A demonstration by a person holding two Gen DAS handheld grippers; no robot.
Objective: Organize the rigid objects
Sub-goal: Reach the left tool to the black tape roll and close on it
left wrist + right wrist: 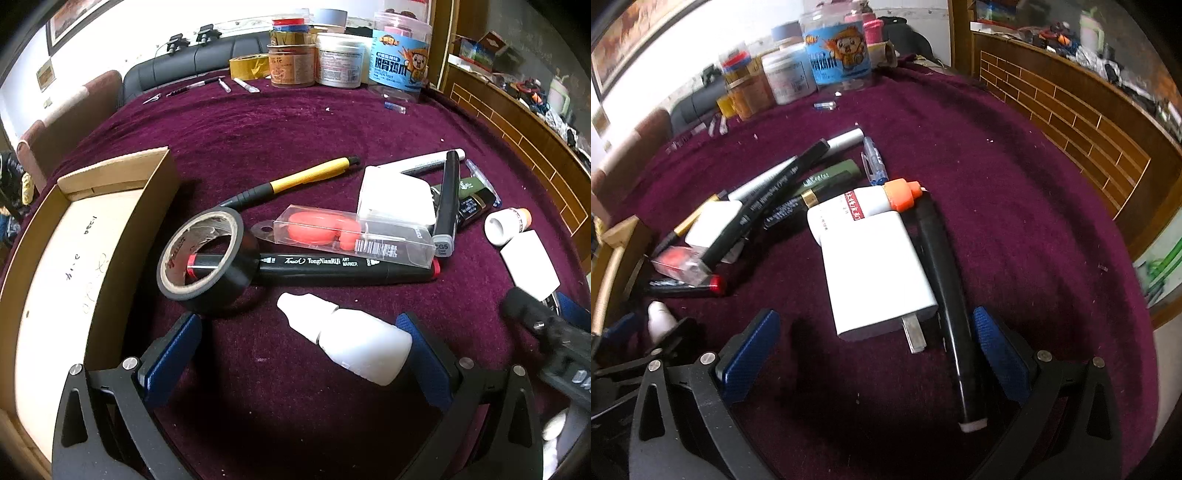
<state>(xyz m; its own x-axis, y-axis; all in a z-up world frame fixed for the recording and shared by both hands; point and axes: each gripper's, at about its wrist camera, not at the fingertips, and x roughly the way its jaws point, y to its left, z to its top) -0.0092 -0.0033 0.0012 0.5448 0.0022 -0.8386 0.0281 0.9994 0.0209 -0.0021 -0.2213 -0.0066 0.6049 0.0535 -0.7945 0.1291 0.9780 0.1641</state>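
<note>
My left gripper (299, 347) is open, its blue pads either side of a white dropper bottle (351, 341) lying on the purple cloth. Beyond it lie a black tape roll (207, 266), a black art marker (343, 267), a clear box with a red item (347, 236), a yellow-black pen (295, 181) and a white block (397, 199). A cardboard box (74, 266) stands at left. My right gripper (875, 343) is open around a white charger (875, 273) and a black marker (951, 306). A white bottle with an orange cap (879, 201) lies behind the charger.
Jars, tins and tape rolls (332, 55) stand at the table's far edge. More pens (798, 177) lie mid-table. A wooden shelf unit (1071, 110) runs along the right. A dark sofa (184, 62) and chair (66, 122) sit behind the table.
</note>
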